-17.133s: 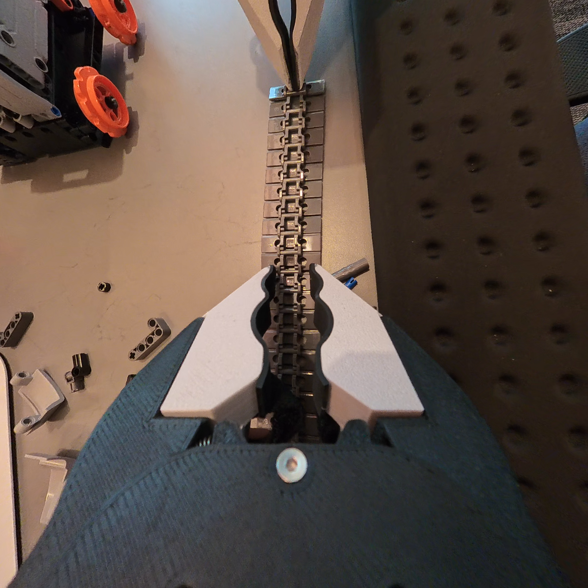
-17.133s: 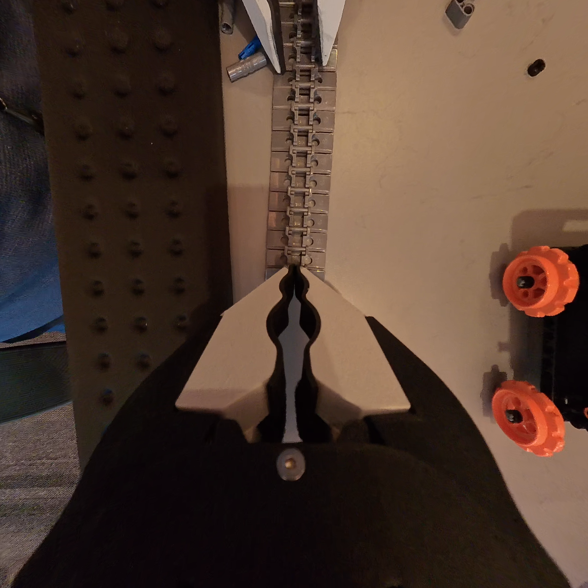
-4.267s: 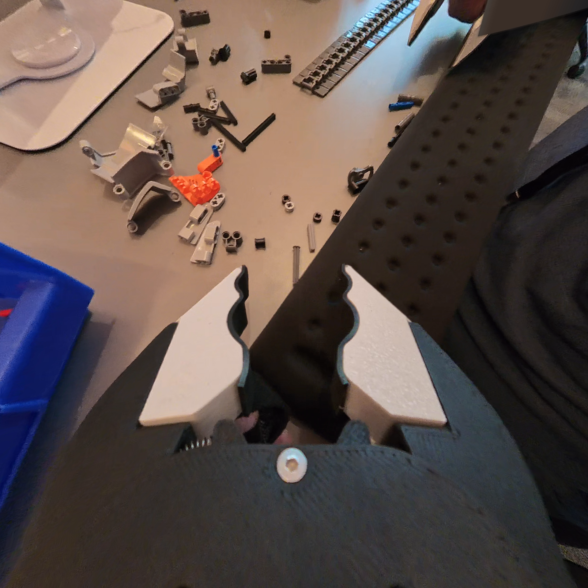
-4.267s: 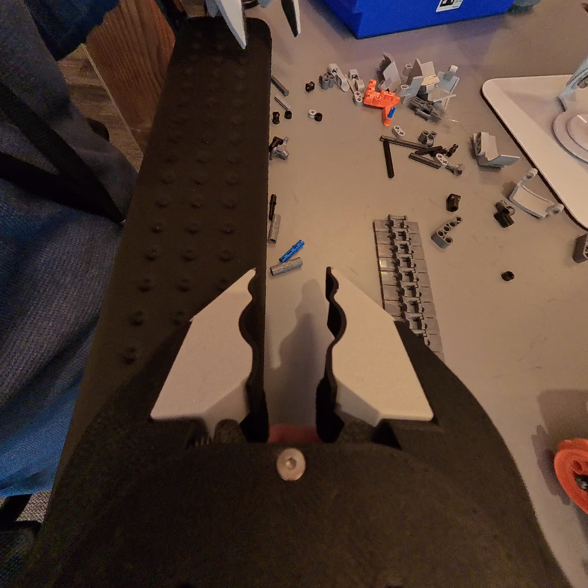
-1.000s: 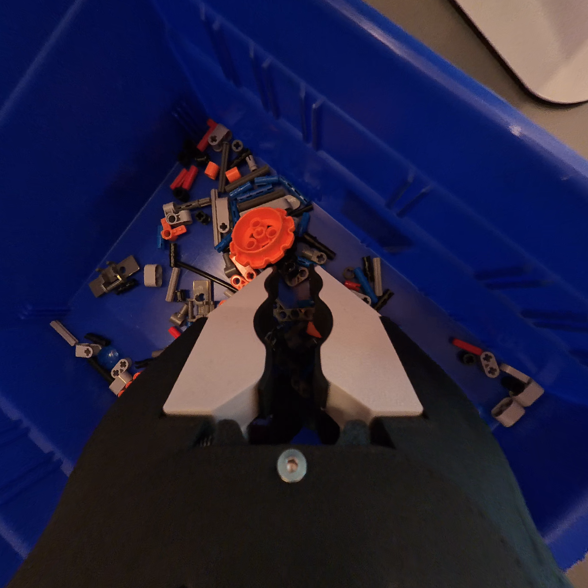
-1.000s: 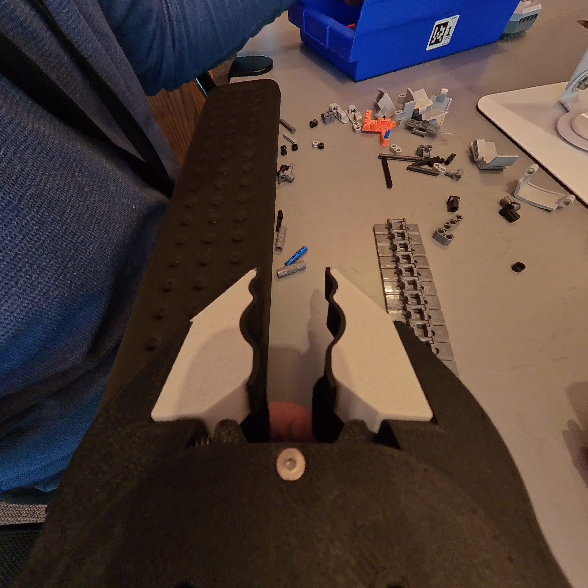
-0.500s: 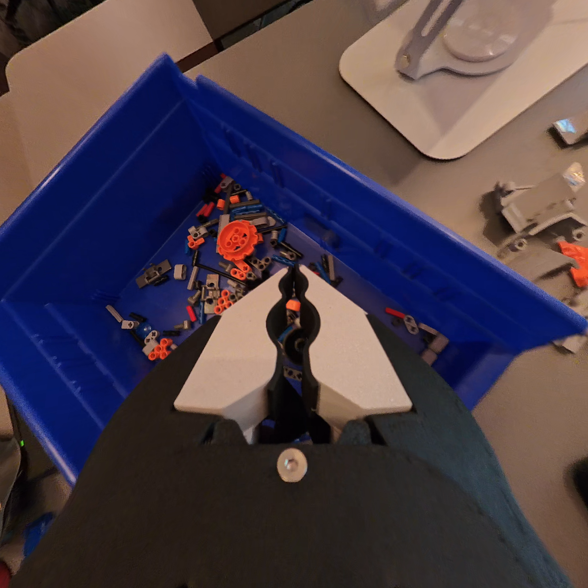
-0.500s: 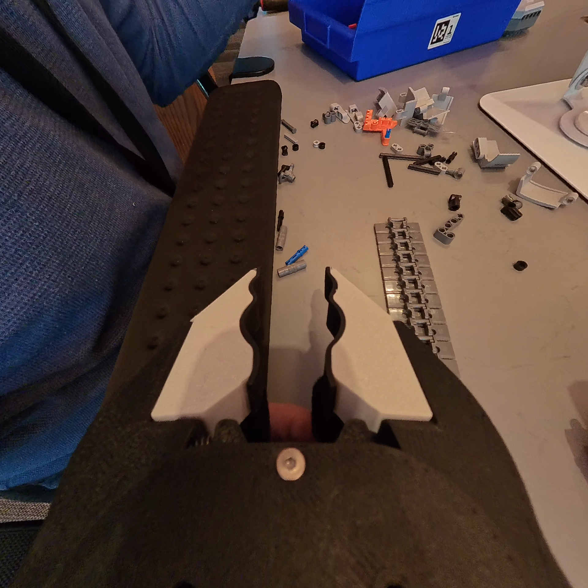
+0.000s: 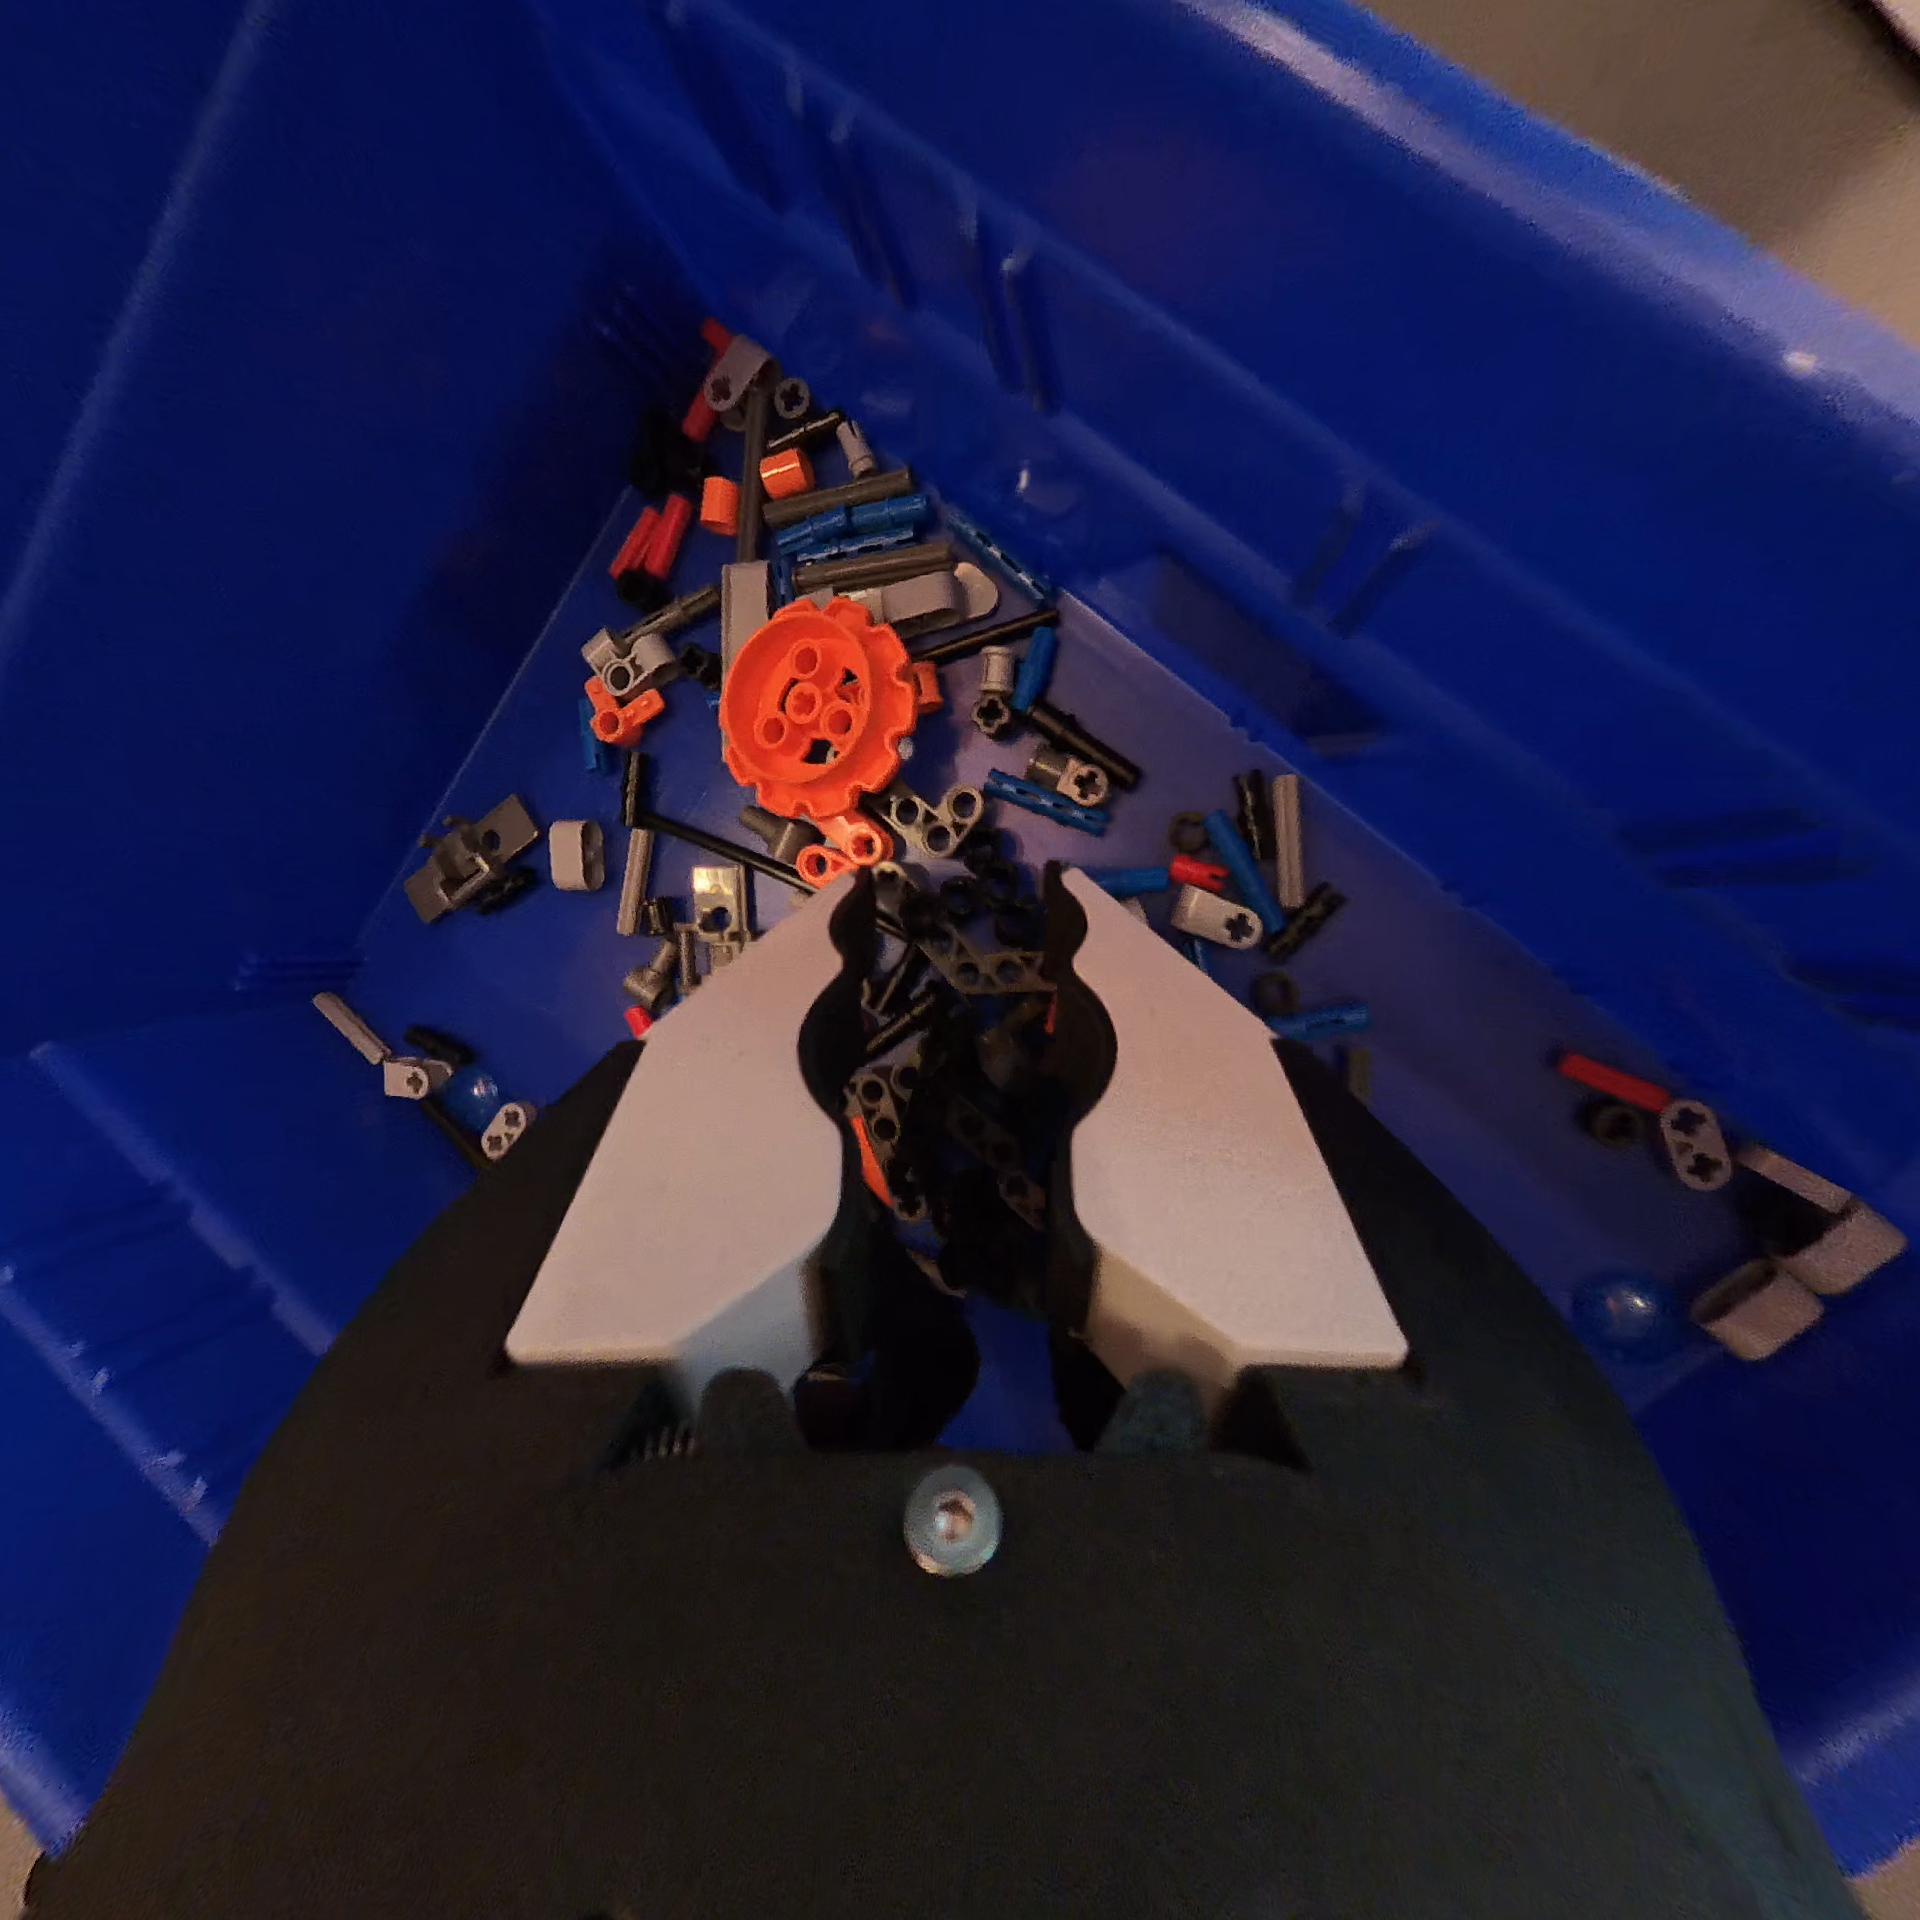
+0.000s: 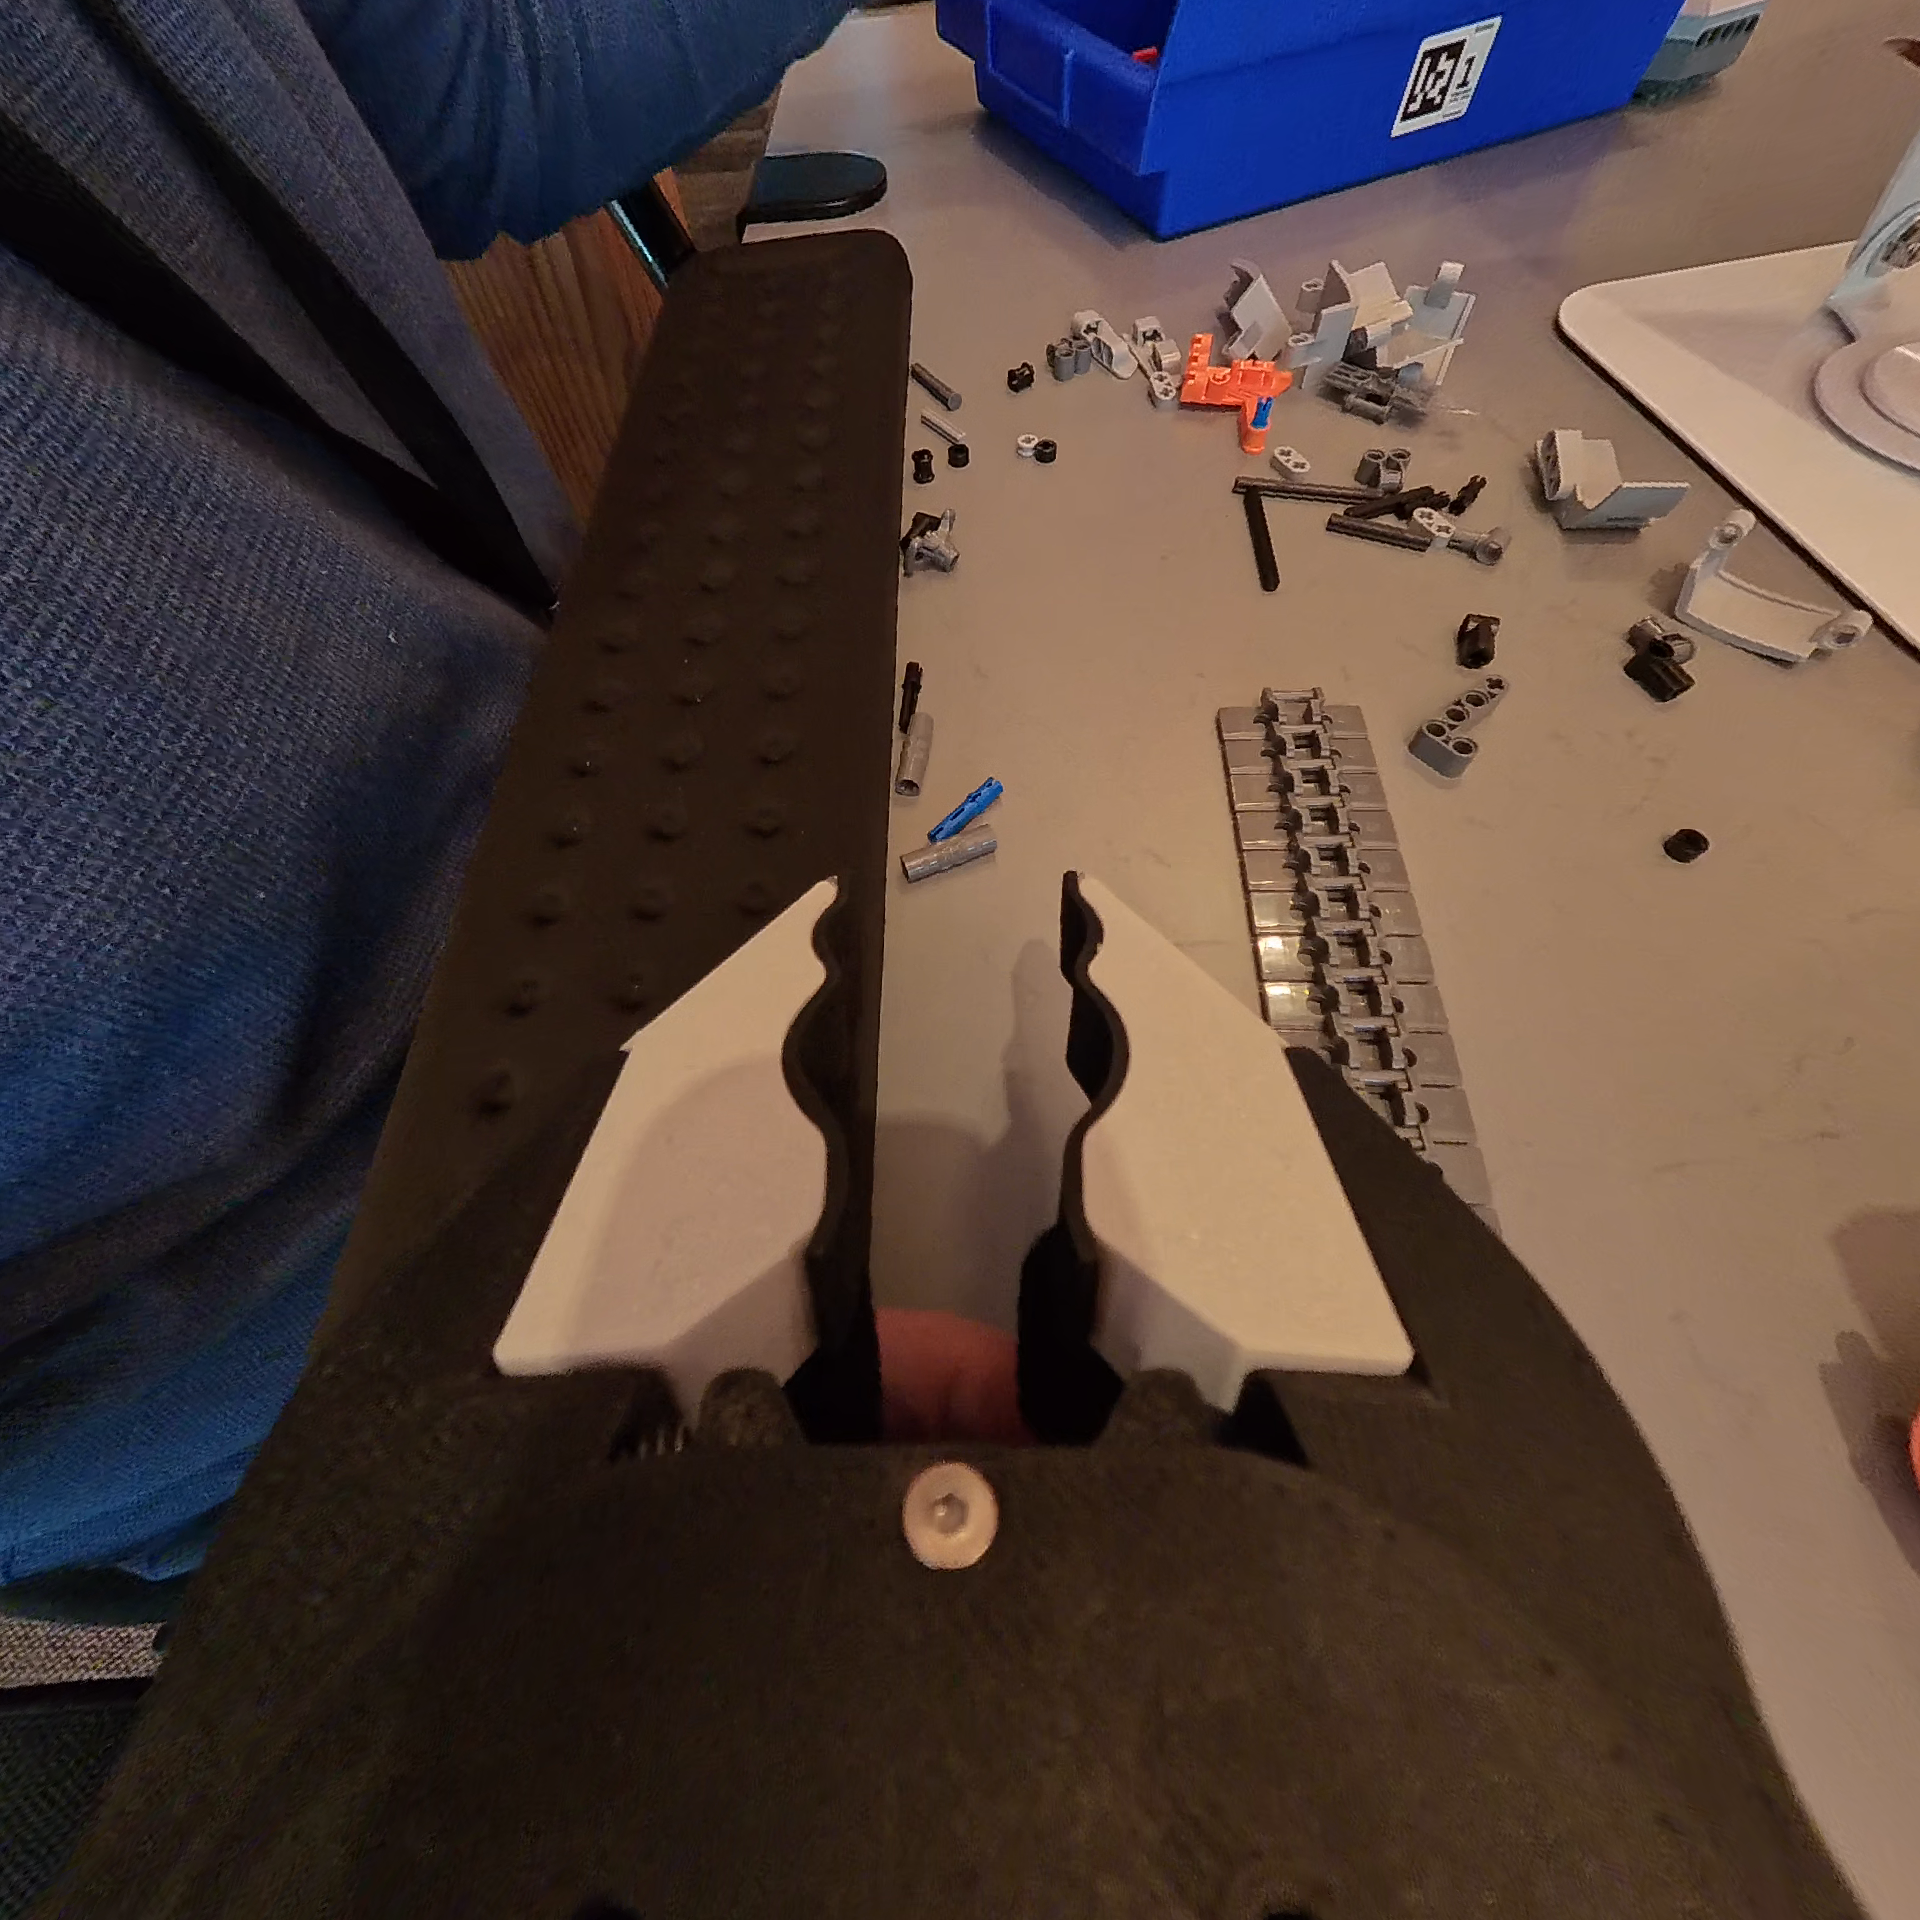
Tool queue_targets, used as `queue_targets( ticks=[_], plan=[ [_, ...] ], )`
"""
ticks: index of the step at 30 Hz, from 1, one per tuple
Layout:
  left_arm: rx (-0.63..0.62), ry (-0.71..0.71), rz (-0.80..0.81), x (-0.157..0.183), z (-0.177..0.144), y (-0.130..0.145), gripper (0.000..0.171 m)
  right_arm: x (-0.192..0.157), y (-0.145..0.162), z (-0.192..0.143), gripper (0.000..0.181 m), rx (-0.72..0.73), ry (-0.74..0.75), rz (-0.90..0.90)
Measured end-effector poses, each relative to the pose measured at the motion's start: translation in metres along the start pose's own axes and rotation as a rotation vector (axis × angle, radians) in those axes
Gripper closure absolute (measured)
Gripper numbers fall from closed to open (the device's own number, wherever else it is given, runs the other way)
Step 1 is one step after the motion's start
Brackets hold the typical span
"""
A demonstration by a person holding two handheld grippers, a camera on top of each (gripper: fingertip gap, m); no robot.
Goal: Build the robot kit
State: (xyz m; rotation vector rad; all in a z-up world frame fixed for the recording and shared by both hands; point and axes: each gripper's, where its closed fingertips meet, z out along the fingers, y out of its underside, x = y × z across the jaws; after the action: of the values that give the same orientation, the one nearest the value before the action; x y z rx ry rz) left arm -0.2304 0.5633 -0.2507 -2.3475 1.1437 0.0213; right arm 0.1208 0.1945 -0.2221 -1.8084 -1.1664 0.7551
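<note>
My left gripper [image 9: 956, 883] is open and low inside a blue bin [image 9: 1351, 416], over a heap of small black and grey beams [image 9: 982, 966] that shows between the jaws. An orange toothed wheel [image 9: 805, 717] lies just beyond the fingertips among several pins and connectors. My right gripper [image 10: 951, 883] is open and empty above the table's near edge, beside a black studded pad [image 10: 707, 727]. A grey pin [image 10: 948, 860] and a blue pin [image 10: 966, 808] lie just ahead of it. A grey track chain [image 10: 1330, 904] lies to its right.
The blue bin also shows at the back of the right wrist view [image 10: 1247, 114]. Loose grey, black and orange parts [image 10: 1231, 390] are scattered across the table. A white tray [image 10: 1704, 353] sits at the far right. A person's blue sleeve [image 10: 208, 831] fills the left side. One gripper's finger ends stand about 50 centimeters off the other's. The grey pin [image 10: 948, 860] lies some 5 centimeters from my right tips, 45 centimeters from my left tips. The left gripper is farther from the grey track chain [image 10: 1330, 904], some 45 centimeters, than the right, some 6 centimeters.
My left gripper has dropped from above the bin down into it and its jaws have spread from nearly shut to open. The right gripper has not moved.
</note>
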Motion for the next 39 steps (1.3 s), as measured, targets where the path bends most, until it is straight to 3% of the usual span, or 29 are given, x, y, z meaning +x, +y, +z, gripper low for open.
queue_targets(
  ticks=[2, 10, 13, 16, 18, 22, 27, 30, 34, 39],
  plan=[
    [-0.006, -0.001, -0.003, -0.002, 0.004, 0.000, 0.147, 0.000, 0.000, 0.000, 0.144, -0.001, -0.002, 0.000],
    [0.033, 0.023, -0.008, 0.003, -0.004, -0.005, 0.148, 0.000, 0.001, -0.001, 0.144, 0.001, -0.004, 0.001],
    [0.100, -0.003, -0.020, 0.001, -0.029, -0.015, 0.148, 0.000, 0.000, -0.001, 0.144, 0.002, -0.005, 0.002],
    [0.224, -0.019, 0.000, 0.015, -0.077, -0.035, 0.148, 0.000, 0.000, -0.001, 0.144, 0.002, -0.007, 0.005],
    [0.332, 0.019, 0.044, 0.046, -0.114, -0.053, 0.148, 0.000, 0.000, -0.001, 0.144, 0.001, -0.009, 0.008],
    [0.476, 0.164, 0.230, 0.148, -0.161, -0.075, 0.148, 0.000, 0.001, -0.001, 0.144, -0.002, -0.014, 0.012],
    [0.446, 0.413, 0.422, 0.276, -0.140, -0.061, 0.148, 0.000, 0.001, -0.001, 0.144, -0.005, -0.005, -0.001],
    [0.407, 0.523, 0.421, 0.319, -0.117, -0.053, 0.148, -0.001, 0.002, -0.001, 0.144, -0.010, 0.002, -0.010],
    [0.357, 0.556, 0.462, 0.354, -0.091, -0.045, 0.148, -0.001, 0.003, -0.002, 0.144, -0.013, 0.005, -0.014],
    [0.285, 0.547, 0.467, 0.363, -0.068, -0.034, 0.147, -0.001, 0.005, -0.002, 0.144, -0.019, 0.008, -0.020]
  ],
)
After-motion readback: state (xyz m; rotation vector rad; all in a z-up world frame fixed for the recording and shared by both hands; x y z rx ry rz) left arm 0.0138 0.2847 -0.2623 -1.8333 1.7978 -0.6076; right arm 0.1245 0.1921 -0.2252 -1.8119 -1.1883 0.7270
